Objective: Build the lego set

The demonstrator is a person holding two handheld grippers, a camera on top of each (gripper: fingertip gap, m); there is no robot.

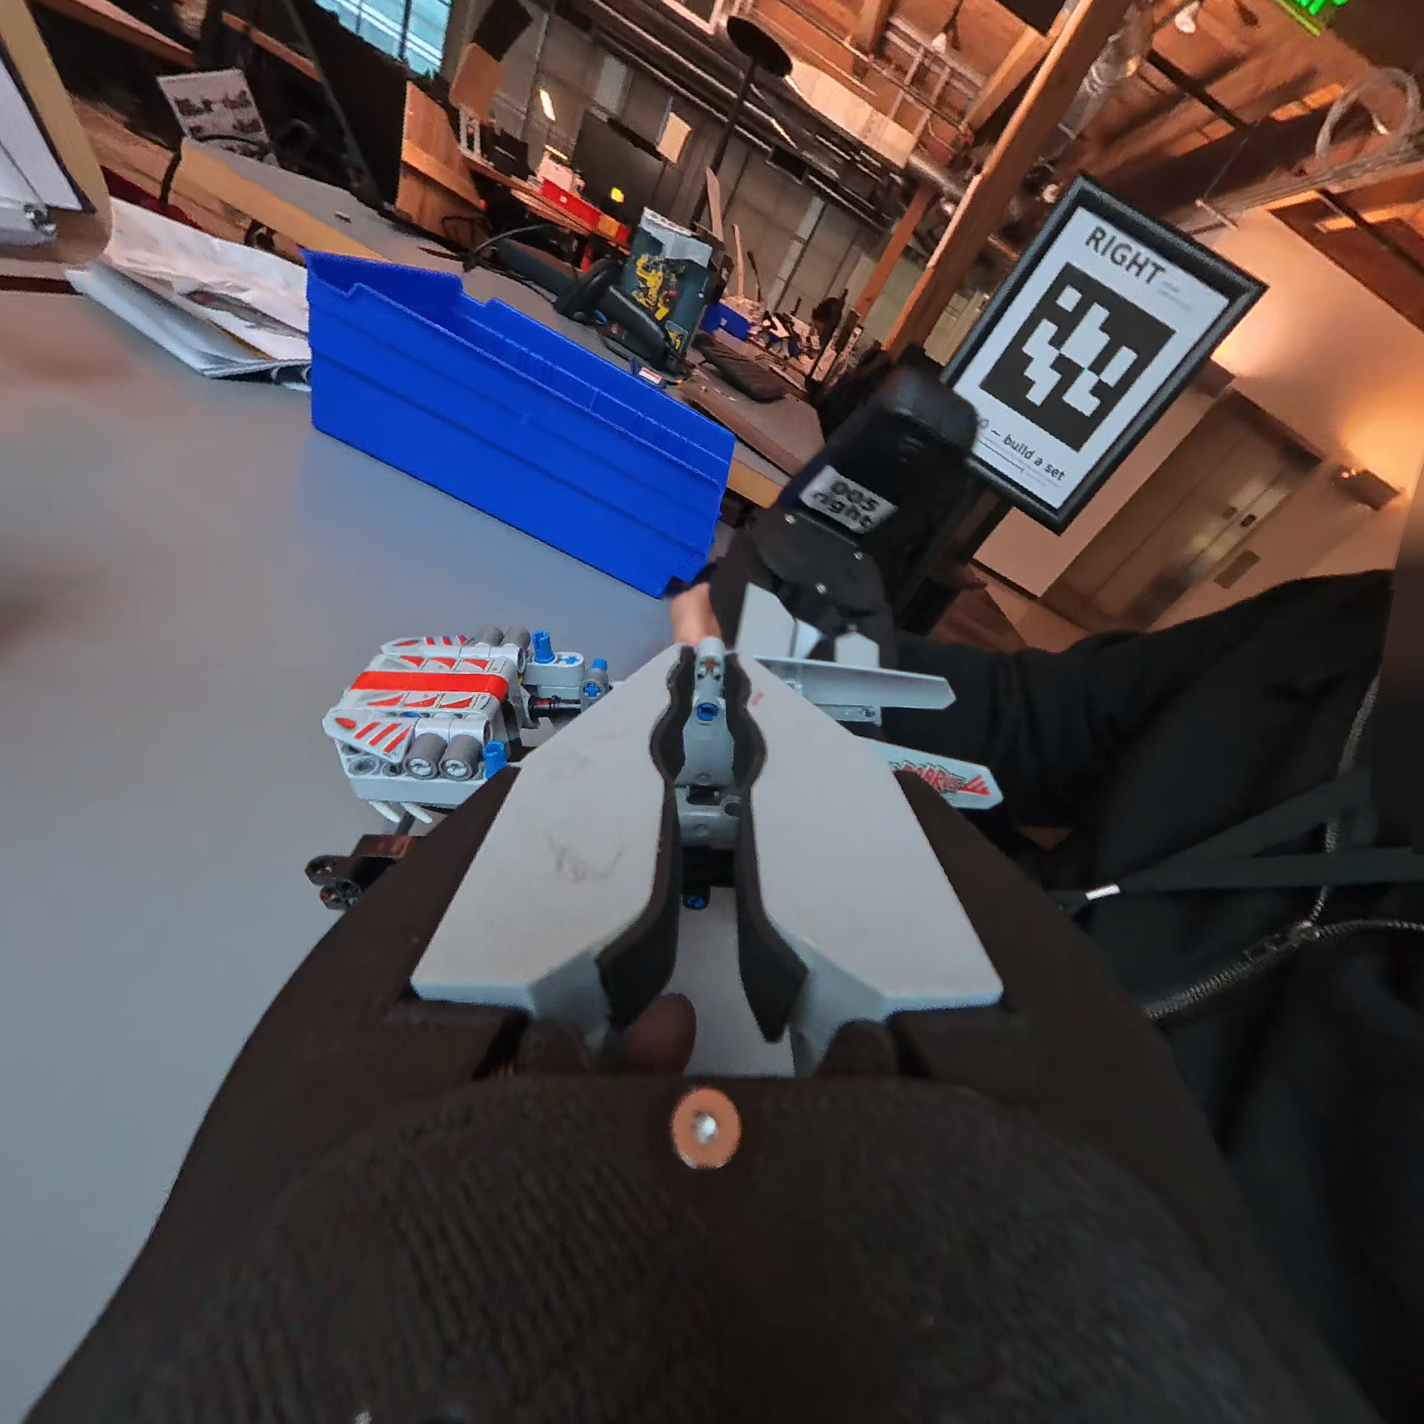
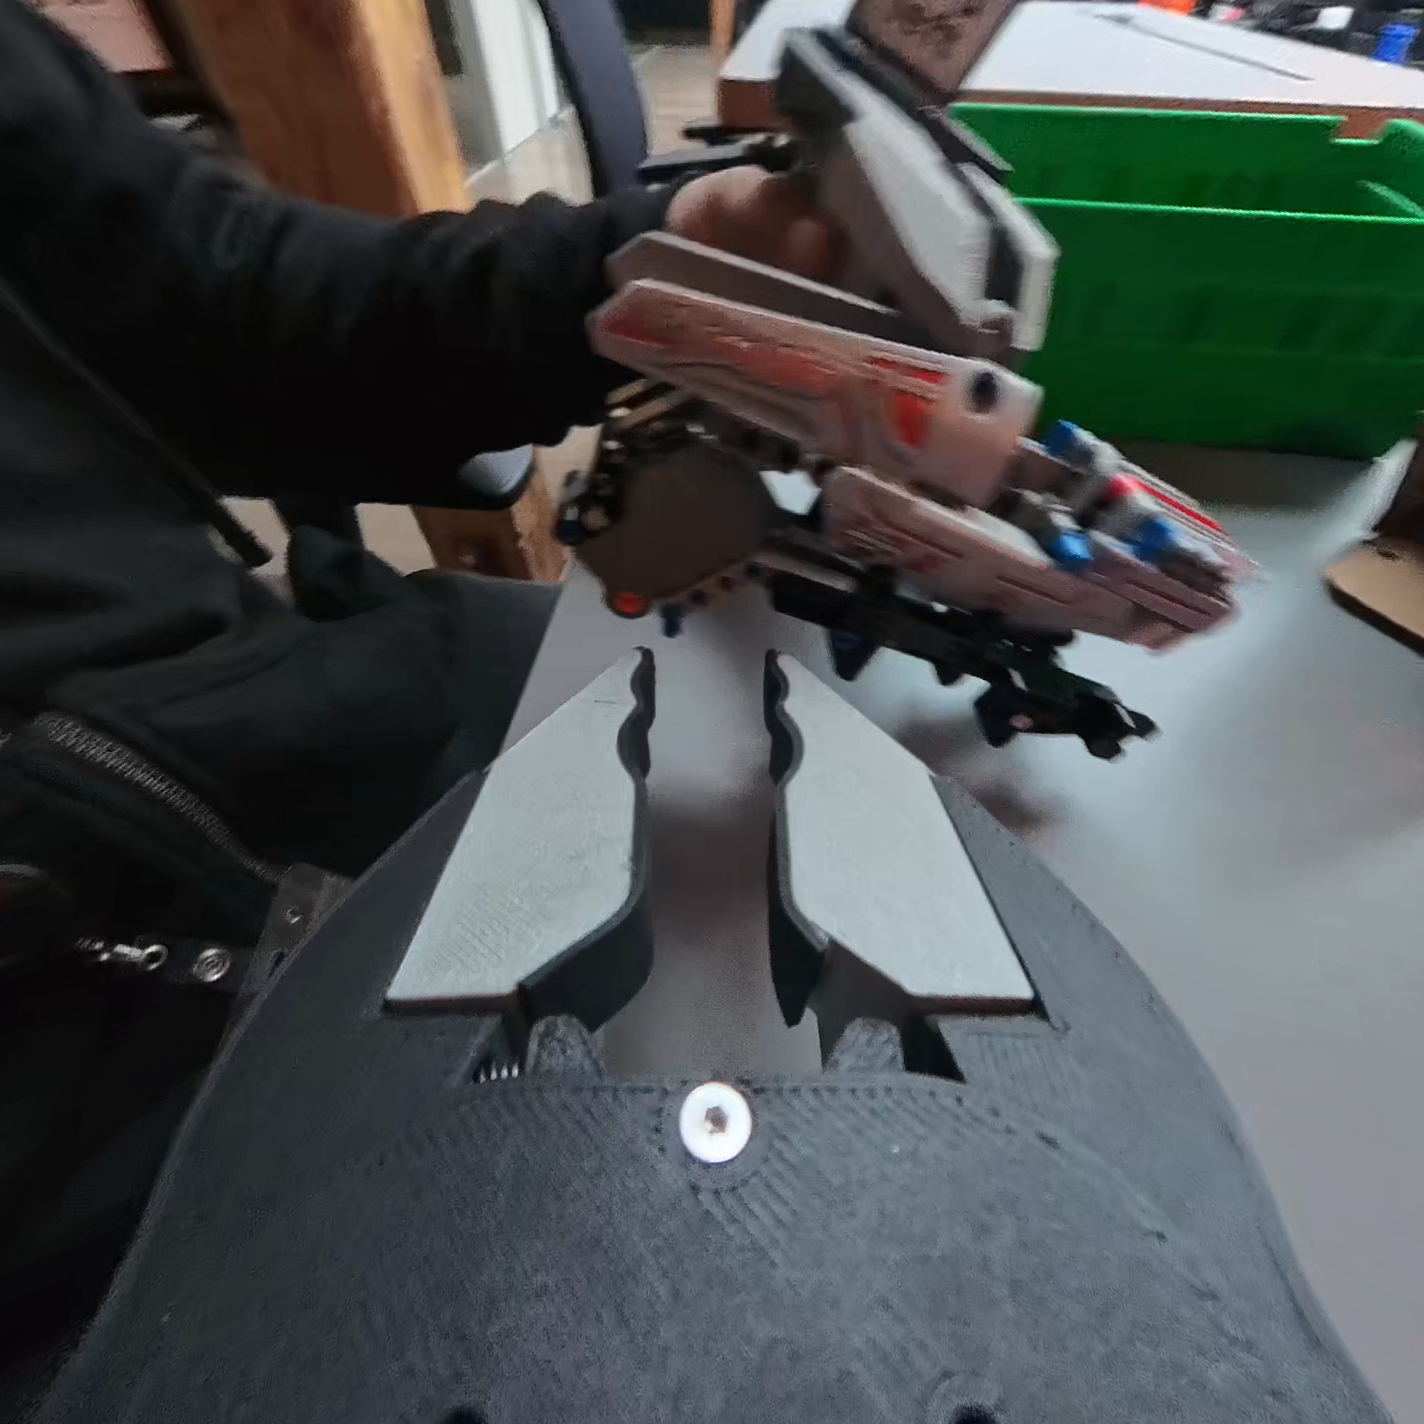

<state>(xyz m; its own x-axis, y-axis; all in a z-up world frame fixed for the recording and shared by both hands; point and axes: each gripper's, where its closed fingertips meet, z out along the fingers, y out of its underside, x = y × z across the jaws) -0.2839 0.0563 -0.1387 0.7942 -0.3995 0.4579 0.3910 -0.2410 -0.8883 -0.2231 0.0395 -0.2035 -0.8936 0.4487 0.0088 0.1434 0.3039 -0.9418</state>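
Model: the lego model [image 2: 909,493], a grey build with red striped panels, blue pins and a black underframe, is held up off the table [image 2: 1156,848]; in the left wrist view its striped front section [image 1: 428,713] shows left of the fingers.
Left gripper: the left gripper [image 1: 707,670] is clamped on a narrow grey beam [image 1: 707,740] of the model, the beam pinched between the dark pads near the tips.
Right gripper: the right gripper [image 2: 707,663] is parted and empty, its tips just below the model's dark round part [image 2: 678,532], apart from it.
Risk, grip: my judgement is that the hold is on one thin beam, so the weight of the long body could twist it out of the pads or pop a pin joint.
Risk, approach: if the right fingers close on the wrong spot, a push could loosen panels; the right view is motion-blurred, so exact contact points cannot be told.
Risk, drop: a slip would land the build on the hard table and could shed parts.
Materials: hard glossy plastic, smooth curved panels, holed beams, round pins; fingers matte grey with wavy black pads.
Surroundings: smooth grey table; blue bin [image 1: 508,416] far left, ribbed plastic; green bin [image 2: 1233,308] far right; framed sign [image 1: 1094,347] far right in the left view.
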